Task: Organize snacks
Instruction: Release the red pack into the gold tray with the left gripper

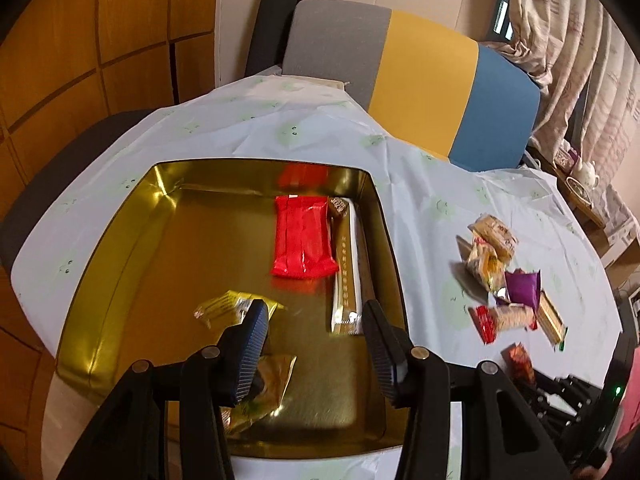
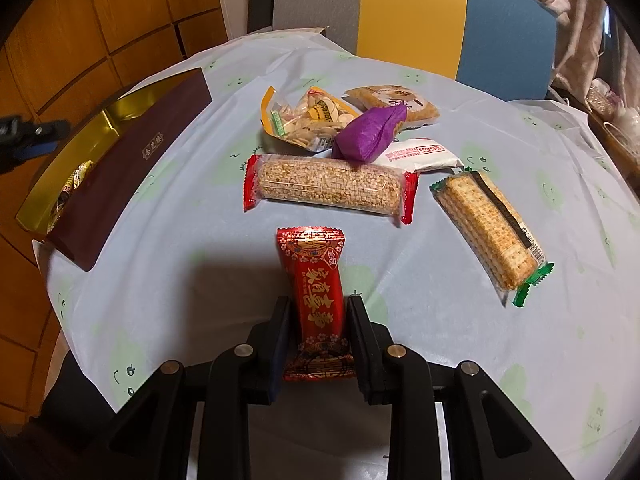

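My left gripper (image 1: 314, 312) is open and empty above the gold tin (image 1: 120, 264). In the tin lie a plain red packet (image 1: 302, 242), a long brown-and-white bar (image 1: 348, 276) and gold-wrapped sweets (image 1: 228, 308). My right gripper (image 2: 316, 312) is shut on a red patterned snack packet (image 2: 318, 300), held just above the tablecloth. Ahead of it lie a puffed-rice bar (image 2: 328, 188), a cracker pack (image 2: 492, 232), a purple packet (image 2: 370, 134), a seed bag (image 2: 308, 120), a white packet (image 2: 420, 154) and a brown cake packet (image 2: 394, 102).
The tin's dark maroon outer side (image 2: 124, 168) shows at the left of the right wrist view. The round table has a pale blue cloth (image 2: 192, 280). A grey, yellow and blue chair (image 1: 420, 80) stands behind it. A side table with a teapot (image 1: 586, 172) is at the right.
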Motion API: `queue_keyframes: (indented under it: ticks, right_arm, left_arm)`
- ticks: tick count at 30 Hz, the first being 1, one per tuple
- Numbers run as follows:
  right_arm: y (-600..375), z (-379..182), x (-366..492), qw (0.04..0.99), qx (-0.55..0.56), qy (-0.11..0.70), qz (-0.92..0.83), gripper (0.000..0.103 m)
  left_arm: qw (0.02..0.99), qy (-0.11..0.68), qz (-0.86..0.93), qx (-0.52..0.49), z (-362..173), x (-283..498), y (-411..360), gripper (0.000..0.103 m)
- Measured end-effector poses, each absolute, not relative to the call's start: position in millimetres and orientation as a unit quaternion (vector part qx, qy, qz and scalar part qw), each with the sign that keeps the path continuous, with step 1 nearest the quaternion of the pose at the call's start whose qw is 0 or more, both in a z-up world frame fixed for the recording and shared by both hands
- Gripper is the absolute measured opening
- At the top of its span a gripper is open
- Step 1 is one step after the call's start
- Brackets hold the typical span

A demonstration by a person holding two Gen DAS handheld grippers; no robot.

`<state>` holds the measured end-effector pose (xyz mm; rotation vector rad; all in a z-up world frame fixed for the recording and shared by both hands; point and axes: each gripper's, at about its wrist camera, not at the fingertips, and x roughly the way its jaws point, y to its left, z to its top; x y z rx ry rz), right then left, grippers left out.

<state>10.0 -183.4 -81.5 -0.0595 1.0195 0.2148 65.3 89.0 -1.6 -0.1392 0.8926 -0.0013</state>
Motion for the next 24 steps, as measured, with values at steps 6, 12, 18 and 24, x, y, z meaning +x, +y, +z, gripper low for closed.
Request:
queue_keyframes:
  ticks: [6, 12, 18, 24]
  right_arm:
    - [-181.6, -80.8, 10.8, 0.865, -0.028, 0.491, 0.097, 0.029]
    - [-181.0, -79.9, 11.7, 0.858, -0.020, 0.504, 0.092, 0.027]
    - [-180.4, -78.0, 13.8, 0.850, 0.007, 0.519, 0.095, 0.025]
    - [-164.6, -77.7, 16.3, 0.844, 0.017, 0.524, 0.115, 0.025]
  left_arm:
    - [0.900, 0.431, 0.002, -0.067, -3.0, 50.9, 92.5, 0.050]
    - [0.900, 0.431, 0.007, -0.070, -5.0, 41.8, 100.4, 0.050]
    - [0.900, 0.429, 0.012, -0.074, -5.6, 33.9, 109.5, 0.050]
    - [0.902, 0.424, 0.020, -0.077, -5.0, 27.4, 118.5, 0.050]
